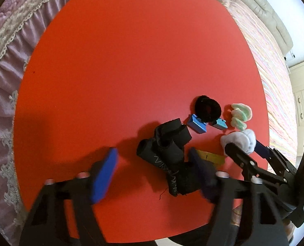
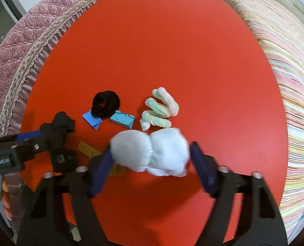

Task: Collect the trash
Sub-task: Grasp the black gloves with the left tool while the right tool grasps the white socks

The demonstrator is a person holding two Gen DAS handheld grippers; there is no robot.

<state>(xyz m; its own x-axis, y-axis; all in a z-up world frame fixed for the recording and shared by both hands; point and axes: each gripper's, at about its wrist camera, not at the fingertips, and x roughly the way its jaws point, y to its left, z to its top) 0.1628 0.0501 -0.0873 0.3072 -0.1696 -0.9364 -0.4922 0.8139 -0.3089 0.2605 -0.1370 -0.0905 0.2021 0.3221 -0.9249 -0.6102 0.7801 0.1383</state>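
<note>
On a red table (image 2: 172,41) lies a small heap of trash, and both grippers are down over it. The white fluff (image 2: 152,152), two soft balls joined side by side, sits between the blue pads of the right gripper (image 2: 152,162); the left-hand pad touches it, while the other pad appears just short of it, so the jaws stand apart around it rather than clamped. The black cloth (image 1: 168,151), a rolled and crumpled bundle with pale stitching, lies between the pads of the left gripper (image 1: 152,174); the right-hand pad is against it, the left-hand pad is well clear, so those jaws are apart too. Just beyond the cloth are two blue blocks (image 1: 197,124), with a black fuzzy ring (image 1: 207,108) resting partly on them. Beside the ring lies a pale green and pink fuzzy coil (image 2: 161,110), near the fluff. A yellow strip (image 1: 211,156) lies flat between cloth and fluff. A pink quilted cover with lace trim (image 2: 28,47) borders one side of the table, a striped cloth (image 2: 291,82) the other.
</note>
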